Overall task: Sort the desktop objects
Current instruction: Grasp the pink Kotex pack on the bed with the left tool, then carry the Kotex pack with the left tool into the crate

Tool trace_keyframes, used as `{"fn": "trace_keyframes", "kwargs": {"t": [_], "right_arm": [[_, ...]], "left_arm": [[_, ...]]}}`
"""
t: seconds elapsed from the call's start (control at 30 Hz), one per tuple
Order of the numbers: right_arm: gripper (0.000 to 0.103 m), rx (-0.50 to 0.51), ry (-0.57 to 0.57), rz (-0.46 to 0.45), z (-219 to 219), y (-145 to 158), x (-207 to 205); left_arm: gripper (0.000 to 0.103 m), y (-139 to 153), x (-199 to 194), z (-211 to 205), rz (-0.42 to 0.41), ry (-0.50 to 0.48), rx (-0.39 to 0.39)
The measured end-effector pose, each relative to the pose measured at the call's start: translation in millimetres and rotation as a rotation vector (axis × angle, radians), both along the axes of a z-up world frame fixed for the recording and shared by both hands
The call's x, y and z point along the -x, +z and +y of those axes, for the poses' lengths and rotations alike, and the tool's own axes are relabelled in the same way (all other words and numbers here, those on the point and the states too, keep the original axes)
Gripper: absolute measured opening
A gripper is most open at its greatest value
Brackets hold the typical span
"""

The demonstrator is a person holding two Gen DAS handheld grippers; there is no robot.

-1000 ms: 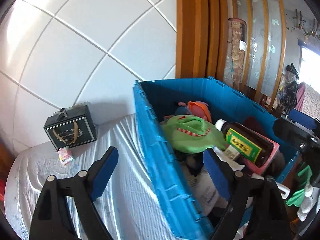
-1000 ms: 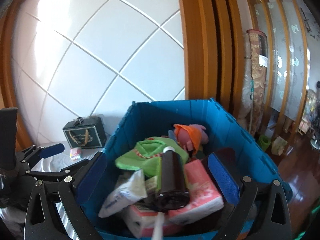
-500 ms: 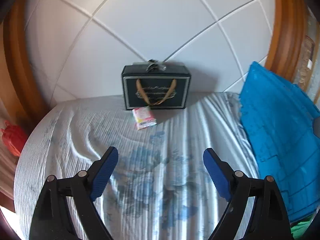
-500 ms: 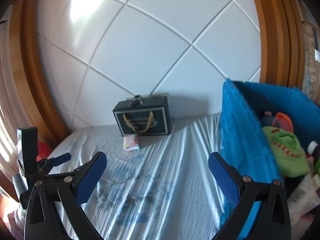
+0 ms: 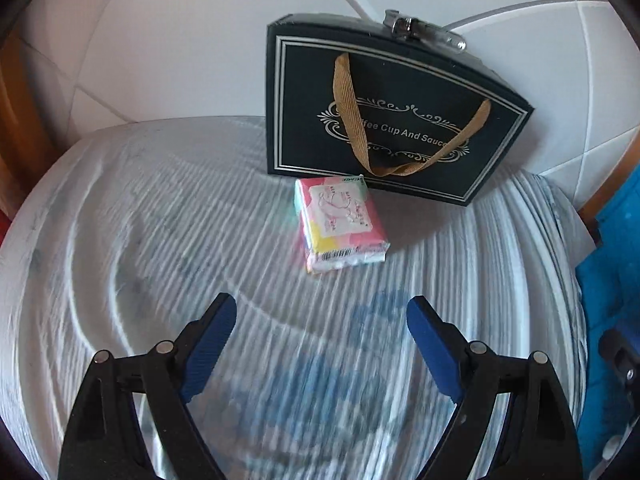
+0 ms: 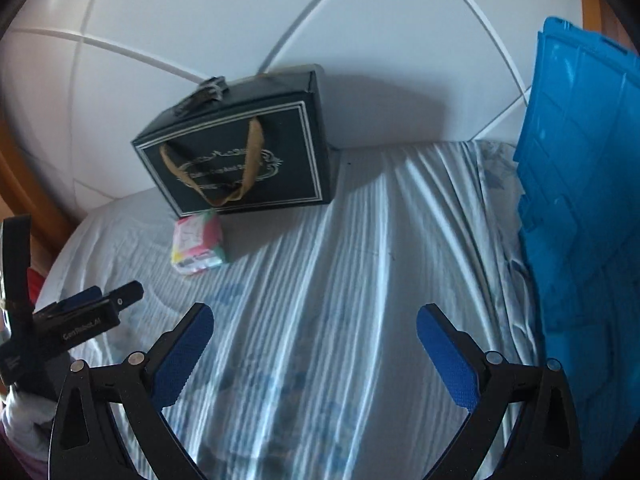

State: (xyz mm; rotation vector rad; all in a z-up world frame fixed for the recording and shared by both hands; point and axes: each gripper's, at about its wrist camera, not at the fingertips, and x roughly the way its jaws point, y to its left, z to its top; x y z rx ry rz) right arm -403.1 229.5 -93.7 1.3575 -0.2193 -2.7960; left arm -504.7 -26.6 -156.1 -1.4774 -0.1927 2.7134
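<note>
Left wrist view: the left gripper [image 5: 321, 316] faces the tissue pack [image 5: 341, 223], fingers spread wide with nothing between them. The pack lies flat on the cloth-covered desk [image 5: 120, 220], near the back edge, touching or just short of the foot of the black gift box [image 5: 394, 118] that stands against the white tiled wall [image 5: 180, 40]. The box's print reads "...ffee Cup And Sauce..."; its first letters are hidden by the tan ribbon handle [image 5: 352, 100].

Right wrist view: the right gripper [image 6: 315, 322] is also released and empty, over the middle of the desk. The blue crate [image 6: 580, 200] stands at the right edge, well apart from the pack.

Step in hand, as a judgement: approach to a pick of the tissue pack by the left gripper; no contact yet. The next move calls for lowering and advancing until the fingers straddle the pack's short sides, then closing. The pack looks soft and should compress. The box just behind leaves little clearance at the far end.

Limits of view:
- The crate's inside is not visible in either view; only its outer wall shows.
- A small metal object [image 5: 424, 30] on top of the box cannot be identified.
- The cloth near the lenses is blurred.
- The desk's front edge is cut off by the gripper bodies.
- Whether pack and box truly touch cannot be settled.
</note>
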Motion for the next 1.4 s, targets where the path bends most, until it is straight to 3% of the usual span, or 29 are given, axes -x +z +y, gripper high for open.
{"fn": "trace_keyframes", "kwargs": {"t": [0.17, 0.27, 0.33, 0.47, 0.7, 0.87, 1.0, 1.2, 1.4], "right_arm": [[0.103, -0.017, -0.073, -0.038, 29, -50, 33], [0.103, -0.012, -0.099, -0.066, 44, -69, 35], [0.103, -0.01, -0.101, -0.079, 47, -76, 36], [0.103, 0.012, -0.074, -0.092, 38, -79, 35], [0.103, 0.011, 0.017, -0.018, -9, -29, -5], [0.103, -0.034, 0.058, 0.099, -43, 37, -71], [0.103, -0.1, 0.028, 0.207, -53, 94, -133], [0.103, -0.177, -0.082, 0.322, -29, 165, -225], [0.103, -0.228, -0.227, 0.44, 37, 217, -312]], "left_arm": [[0.087, -49, 70, 32, -0.029, 0.009, 0.047], [0.087, -75, 91, 41, -0.051, 0.012, 0.081], [0.069, -82, 87, 42, -0.03, -0.002, 0.108], [0.068, -70, 48, 39, -0.017, -0.059, 0.064], [0.068, 2, -73, 35, 0.091, -0.139, 0.074], [0.068, 70, -144, 40, 0.182, -0.165, 0.1], [0.068, 124, -190, 50, 0.268, -0.206, 0.088], [0.068, 194, -263, 94, 0.4, -0.335, 0.027], [0.068, 238, -321, 170, 0.489, -0.436, -0.011]]}}
